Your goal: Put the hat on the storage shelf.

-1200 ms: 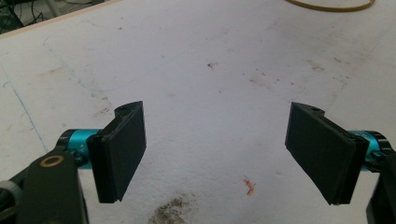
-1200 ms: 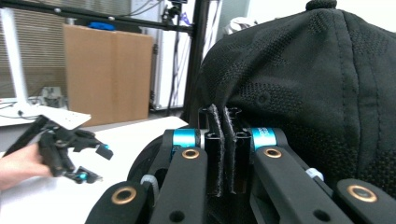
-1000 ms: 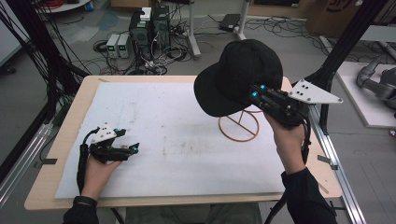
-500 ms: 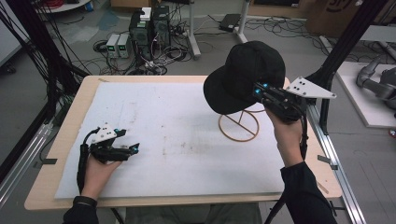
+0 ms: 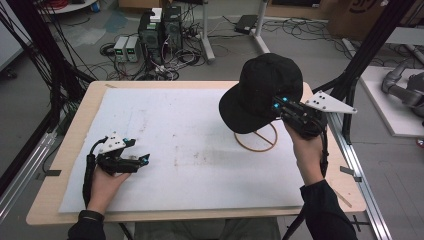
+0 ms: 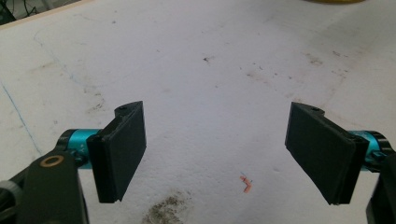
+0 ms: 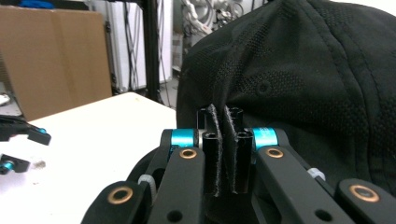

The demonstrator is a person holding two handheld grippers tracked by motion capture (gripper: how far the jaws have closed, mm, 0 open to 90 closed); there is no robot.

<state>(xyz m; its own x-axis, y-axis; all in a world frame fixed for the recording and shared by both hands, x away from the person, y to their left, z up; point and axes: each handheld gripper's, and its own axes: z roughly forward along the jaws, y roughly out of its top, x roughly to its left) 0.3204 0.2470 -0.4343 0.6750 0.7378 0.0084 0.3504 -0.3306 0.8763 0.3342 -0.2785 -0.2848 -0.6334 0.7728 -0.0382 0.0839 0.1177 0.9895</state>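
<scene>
Worktop w/ foam mat laid over most of it; bare edge at left & near side. Wire stand on mat, right of centre. Cap up above the stand, brim twd left, not clear if it touches the stand. Right gripper just right of cap, at its rear edge, fingers closed on cap fabric. Left gripper down at mat's near-left, well apart from stand & cap, pointing right; mat between its spread fingers. Behind worktop, on floor: electronics boxes & cables, left of centre.
</scene>
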